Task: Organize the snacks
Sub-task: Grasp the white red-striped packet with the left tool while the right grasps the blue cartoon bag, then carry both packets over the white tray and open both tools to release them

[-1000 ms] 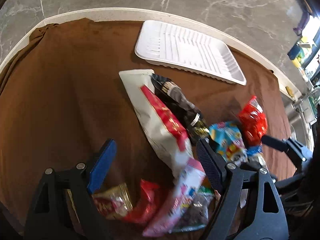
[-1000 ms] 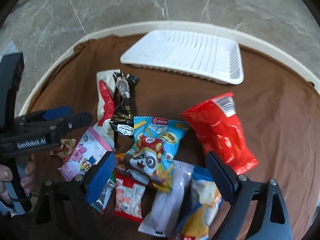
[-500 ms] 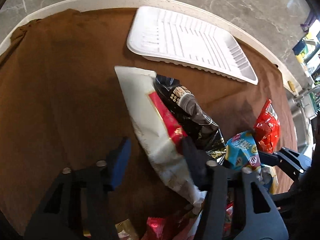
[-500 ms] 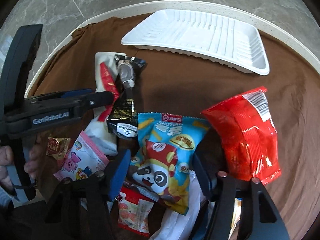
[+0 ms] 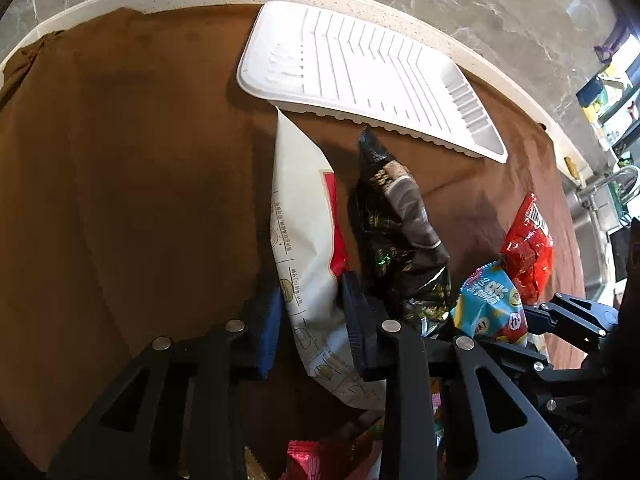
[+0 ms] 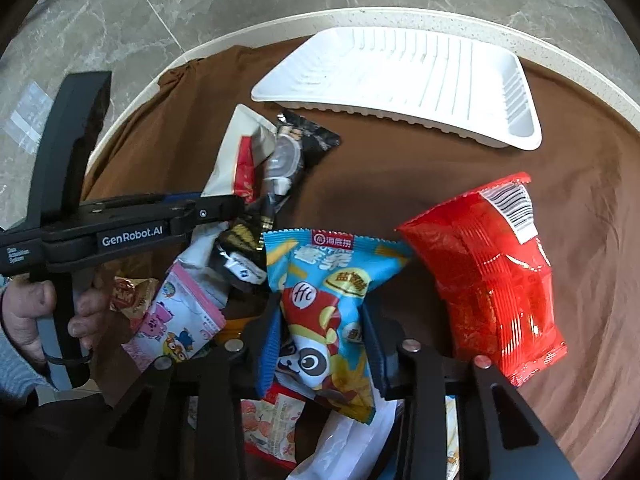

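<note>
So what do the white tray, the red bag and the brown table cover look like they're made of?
White tray: looks like molded plastic or foam with a matte finish; it has ribbed grooves and a thin rim.
Red bag: glossy plastic film, going by the crinkles, bright glare and a printed barcode.
Brown cover: soft matte fabric, possibly suede-like; it bunches into folds at the table edge.

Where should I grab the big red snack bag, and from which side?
Take the red bag by its flat crimped seam at the near, lower end, coming from the near side. It lies flat on the brown cloth; its puffy middle is wide and slippery for the tool.
</note>
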Available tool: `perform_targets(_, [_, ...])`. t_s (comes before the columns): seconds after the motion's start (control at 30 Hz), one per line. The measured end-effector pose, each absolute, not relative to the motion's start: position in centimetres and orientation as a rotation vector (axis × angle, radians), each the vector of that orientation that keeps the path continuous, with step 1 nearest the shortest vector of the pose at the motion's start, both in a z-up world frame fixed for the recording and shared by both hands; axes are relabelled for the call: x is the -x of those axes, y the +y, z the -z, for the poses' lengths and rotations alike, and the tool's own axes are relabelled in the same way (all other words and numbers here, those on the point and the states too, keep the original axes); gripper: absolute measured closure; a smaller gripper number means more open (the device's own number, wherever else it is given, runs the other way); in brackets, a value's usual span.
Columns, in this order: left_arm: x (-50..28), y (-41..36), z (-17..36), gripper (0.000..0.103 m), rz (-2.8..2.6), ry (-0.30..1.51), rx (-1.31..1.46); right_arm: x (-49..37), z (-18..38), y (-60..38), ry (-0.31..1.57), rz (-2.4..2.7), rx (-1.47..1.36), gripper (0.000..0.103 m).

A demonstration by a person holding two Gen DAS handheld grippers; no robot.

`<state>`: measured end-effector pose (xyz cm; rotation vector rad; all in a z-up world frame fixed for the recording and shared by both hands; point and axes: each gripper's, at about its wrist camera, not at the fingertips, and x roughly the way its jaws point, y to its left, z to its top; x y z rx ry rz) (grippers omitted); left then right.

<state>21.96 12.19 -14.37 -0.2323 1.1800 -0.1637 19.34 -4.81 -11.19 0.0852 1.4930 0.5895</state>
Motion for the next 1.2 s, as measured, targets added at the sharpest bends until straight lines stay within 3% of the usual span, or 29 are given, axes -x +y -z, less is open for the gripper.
perform_targets(0.33, [-20.7, 13.3, 12.6, 0.085, 0.150, 1.153, 0.230, -20.0, 9.5, -6.1, 1.467, -0.611, -0.206, 0.063])
perform_targets(1.2, [-22.8, 16.9, 7.9, 0.086, 0.264, 1.070, 0.368, -24.7, 7.4, -7.2, 1.400, -0.649, -0.418, 0.063])
